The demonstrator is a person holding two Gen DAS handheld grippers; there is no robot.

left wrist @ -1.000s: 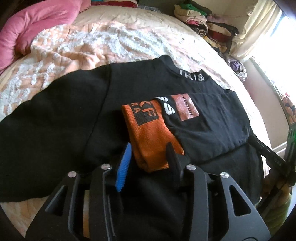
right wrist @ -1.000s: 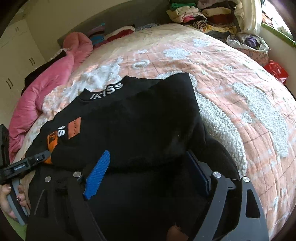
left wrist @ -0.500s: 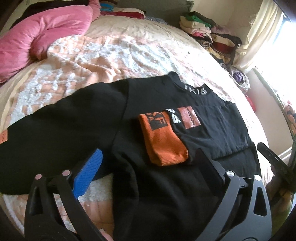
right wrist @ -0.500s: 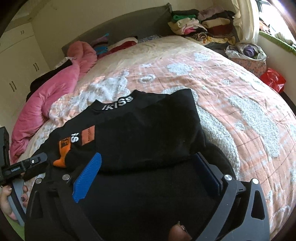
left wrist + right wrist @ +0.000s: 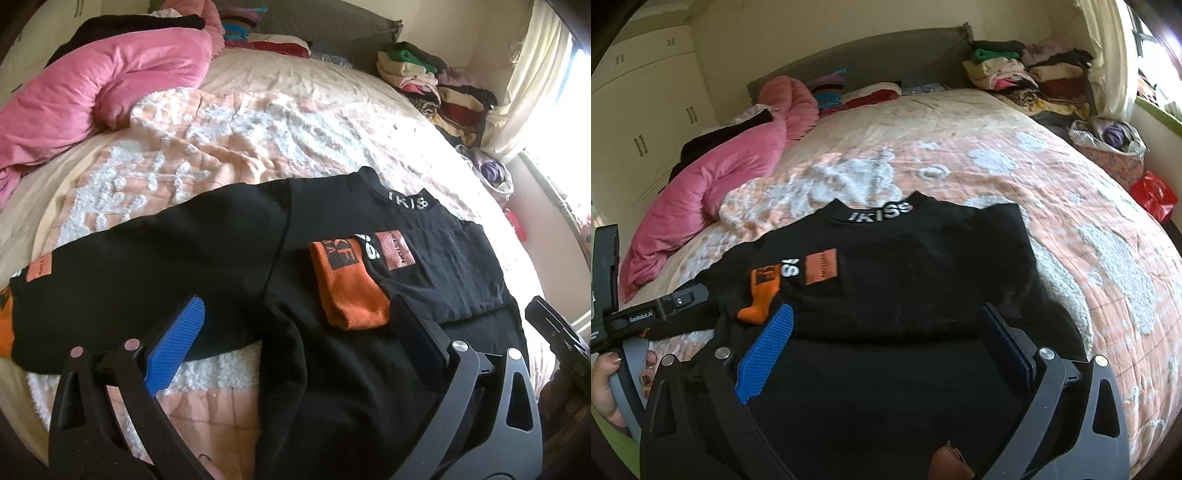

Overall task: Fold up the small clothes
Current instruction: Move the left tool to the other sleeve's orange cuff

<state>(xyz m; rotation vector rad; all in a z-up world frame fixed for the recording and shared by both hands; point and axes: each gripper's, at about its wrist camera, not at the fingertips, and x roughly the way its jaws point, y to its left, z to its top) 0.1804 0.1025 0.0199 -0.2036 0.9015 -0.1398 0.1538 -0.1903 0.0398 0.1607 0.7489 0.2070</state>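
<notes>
Both claws have let go and lifted: left gripper [image 5: 291,339] and right gripper [image 5: 886,354] now gape wide, holding nothing, above the soft black sweater [image 5: 192,258] on the fluffy quilt [image 5: 229,140], its orange ribbed cuff [image 5: 347,291] folded inward.

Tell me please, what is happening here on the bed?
A person is folding a black sweatshirt spread on the bed's quilt, using hand-held tongs. One sleeve, with its orange cuff, already lies folded across the chest. The other sleeve is not yet folded in. Both the left tongs and the right tongs stand open above the garment and hold nothing.
</notes>
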